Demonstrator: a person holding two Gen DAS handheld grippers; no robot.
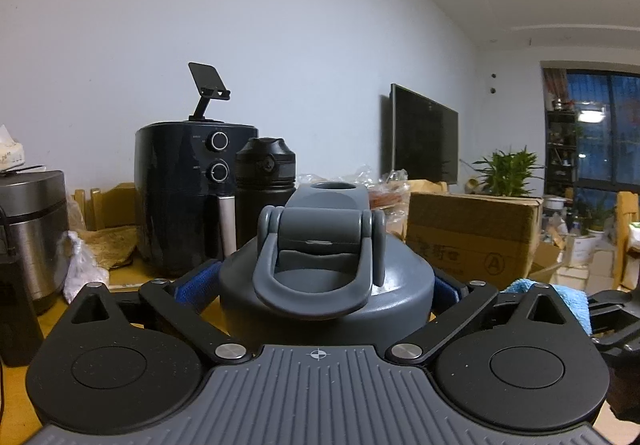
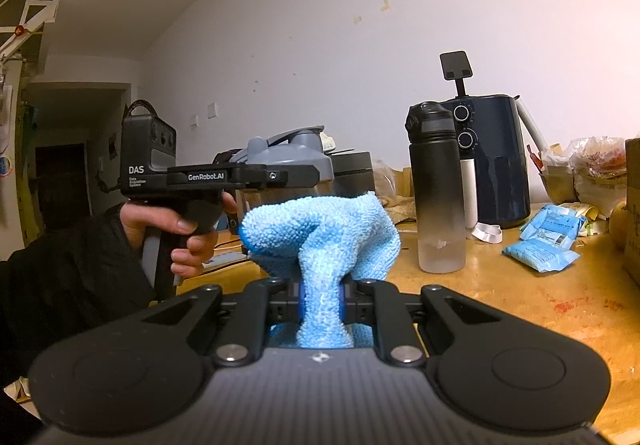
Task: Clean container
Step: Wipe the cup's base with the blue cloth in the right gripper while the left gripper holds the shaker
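Two tools grip: left tool (image 1: 326,285) clamps the grey-lidded clear container (image 1: 326,277); right tool (image 2: 322,295) pinches a fluffy blue cloth (image 2: 320,229).

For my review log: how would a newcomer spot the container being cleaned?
Start at the dark blue air fryer by the wall. Left of it stands a black-lidded bottle; further left, the left gripper clamps the container. Its grey flip-top lid with a carry loop sets it apart.
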